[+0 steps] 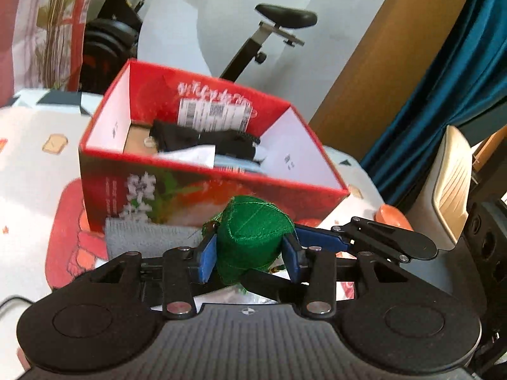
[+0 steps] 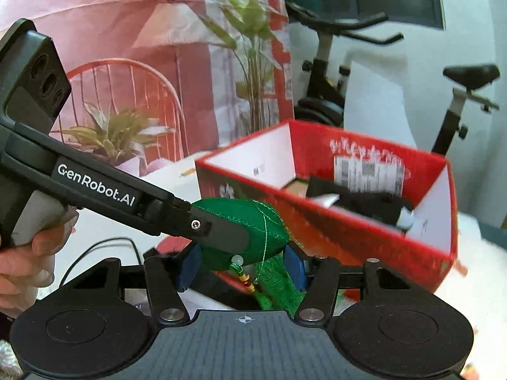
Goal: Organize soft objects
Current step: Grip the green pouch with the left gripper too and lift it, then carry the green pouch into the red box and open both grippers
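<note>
Green stitched fabric pouch (image 1: 250, 240), tassel dangling, pinched between both tools' blue pads.

A white wall (image 1: 228, 6) stands at the back of the room. In front of it is a black exercise bike (image 2: 329, 72), and its black saddle (image 1: 286, 15) sits on a grey post. At the right in the left wrist view there is a brown wooden panel (image 1: 380, 63) and, beside it, a dark teal curtain (image 1: 459, 72). A beige chair back (image 1: 451, 183) is near the curtain. In the right wrist view a red wire chair (image 2: 126, 91) stands behind a potted plant (image 2: 111, 136), and a taller green plant (image 2: 250, 47) is near a red and white hanging sheet (image 2: 279, 47). The bench (image 1: 28, 174) has a white cloth with small printed pictures.
</note>
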### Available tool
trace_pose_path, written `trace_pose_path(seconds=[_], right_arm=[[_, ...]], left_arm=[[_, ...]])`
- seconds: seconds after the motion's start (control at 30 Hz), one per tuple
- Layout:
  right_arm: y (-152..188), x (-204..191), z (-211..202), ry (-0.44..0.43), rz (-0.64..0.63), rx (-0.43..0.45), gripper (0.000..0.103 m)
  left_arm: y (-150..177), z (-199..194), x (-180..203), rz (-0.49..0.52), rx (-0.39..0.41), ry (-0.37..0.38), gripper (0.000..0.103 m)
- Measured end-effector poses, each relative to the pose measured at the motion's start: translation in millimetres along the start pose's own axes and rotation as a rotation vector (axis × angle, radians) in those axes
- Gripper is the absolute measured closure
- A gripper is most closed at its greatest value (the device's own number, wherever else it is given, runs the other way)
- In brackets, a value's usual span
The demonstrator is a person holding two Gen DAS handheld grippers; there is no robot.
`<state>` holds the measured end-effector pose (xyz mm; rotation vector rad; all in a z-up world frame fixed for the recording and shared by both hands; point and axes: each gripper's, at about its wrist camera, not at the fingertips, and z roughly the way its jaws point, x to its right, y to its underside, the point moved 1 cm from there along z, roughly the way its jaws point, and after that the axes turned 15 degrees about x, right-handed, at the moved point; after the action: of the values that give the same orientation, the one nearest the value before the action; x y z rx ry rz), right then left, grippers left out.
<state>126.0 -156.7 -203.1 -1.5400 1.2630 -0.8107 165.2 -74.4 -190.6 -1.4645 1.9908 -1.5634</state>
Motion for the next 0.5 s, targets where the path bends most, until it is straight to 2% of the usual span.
trace_pose_path(seconds=[0.17, 0.3, 0.5], right_arm=[[-32, 0, 0, 0.004, -0.037, 0.067, 0.049], [-67, 9, 1, 0.004, -0.023, 0.127, 0.049], [-117, 20, 12, 0.029, -0.107, 0.202, 0.048]], left_arm=[[-32, -10, -7, -0.06, 0.044, 0.049, 0.057], [-64, -19, -1, -0.023, 0.119, 0.086, 0.057], [-105, -18, 12, 0.034, 0.233, 0.106, 0.056]])
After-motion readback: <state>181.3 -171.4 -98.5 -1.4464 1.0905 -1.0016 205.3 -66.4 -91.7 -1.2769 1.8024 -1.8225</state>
